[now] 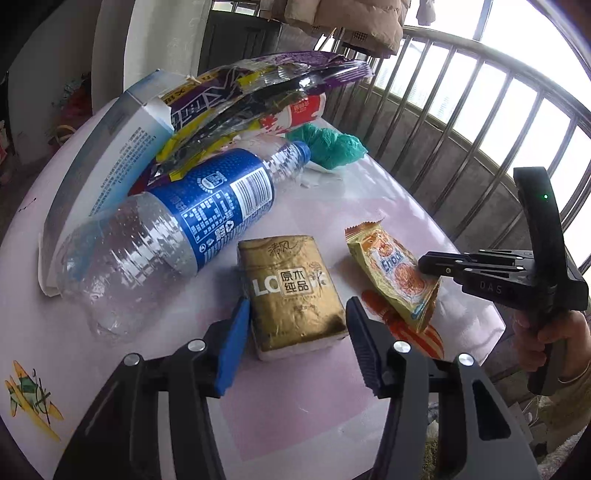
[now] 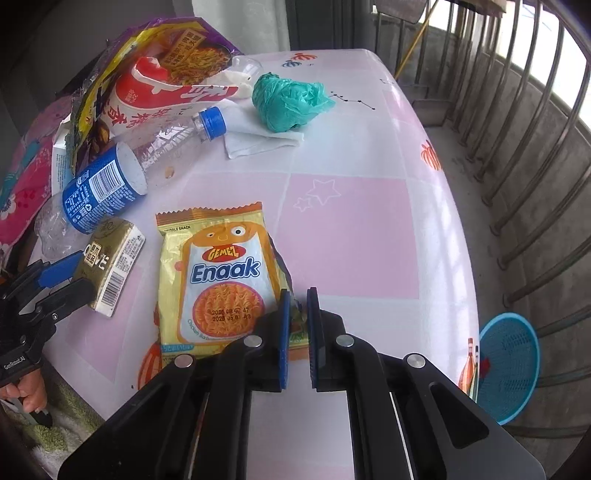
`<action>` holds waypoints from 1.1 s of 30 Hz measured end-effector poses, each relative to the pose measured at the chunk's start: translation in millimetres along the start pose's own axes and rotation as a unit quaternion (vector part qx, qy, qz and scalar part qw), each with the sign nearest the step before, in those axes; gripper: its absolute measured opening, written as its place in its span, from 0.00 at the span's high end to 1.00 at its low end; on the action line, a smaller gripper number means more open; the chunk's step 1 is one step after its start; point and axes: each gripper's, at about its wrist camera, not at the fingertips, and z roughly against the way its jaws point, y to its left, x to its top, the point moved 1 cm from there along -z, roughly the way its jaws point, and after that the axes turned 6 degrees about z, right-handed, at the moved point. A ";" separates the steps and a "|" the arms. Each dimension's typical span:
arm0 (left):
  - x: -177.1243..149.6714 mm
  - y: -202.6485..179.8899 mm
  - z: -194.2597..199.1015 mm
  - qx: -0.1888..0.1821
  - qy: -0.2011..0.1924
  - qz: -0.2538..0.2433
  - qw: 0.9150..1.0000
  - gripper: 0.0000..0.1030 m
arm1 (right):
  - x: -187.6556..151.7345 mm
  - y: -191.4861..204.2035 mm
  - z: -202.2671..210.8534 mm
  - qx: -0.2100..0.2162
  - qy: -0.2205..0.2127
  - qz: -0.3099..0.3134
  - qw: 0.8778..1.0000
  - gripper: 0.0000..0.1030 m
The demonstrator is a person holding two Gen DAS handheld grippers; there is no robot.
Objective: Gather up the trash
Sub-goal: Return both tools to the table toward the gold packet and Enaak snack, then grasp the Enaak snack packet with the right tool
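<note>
On table (image 2: 354, 221): one bottle (image 2: 107, 192), two snack wrappers.

A home balcony is suggested: beyond the fingers (image 2: 284, 325), a pink-clothed worktop (image 2: 351, 221) is bordered by metal railings (image 1: 461, 122), with hung laundry (image 1: 351, 22) above.

table (image 2: 369, 229): pink-white checked | railing (image 1: 461, 122): metal bars, daylight | floor (image 2: 443, 147): concrete
</note>
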 end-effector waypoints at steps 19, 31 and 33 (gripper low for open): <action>20.6 4.0 -17.7 0.027 0.036 0.075 0.996 0.35 | -20.6 -30.3 22.1 0.110 -0.010 -0.151 0.982 0.68; 22.6 -3.5 -25.0 0.045 0.030 0.052 0.997 0.34 | -44.4 -49.1 30.7 0.184 0.004 -0.223 0.957 0.60; 21.7 -1.4 -24.5 0.043 0.027 0.050 0.997 0.40 | -47.3 -46.7 30.2 0.199 0.006 -0.230 0.952 0.60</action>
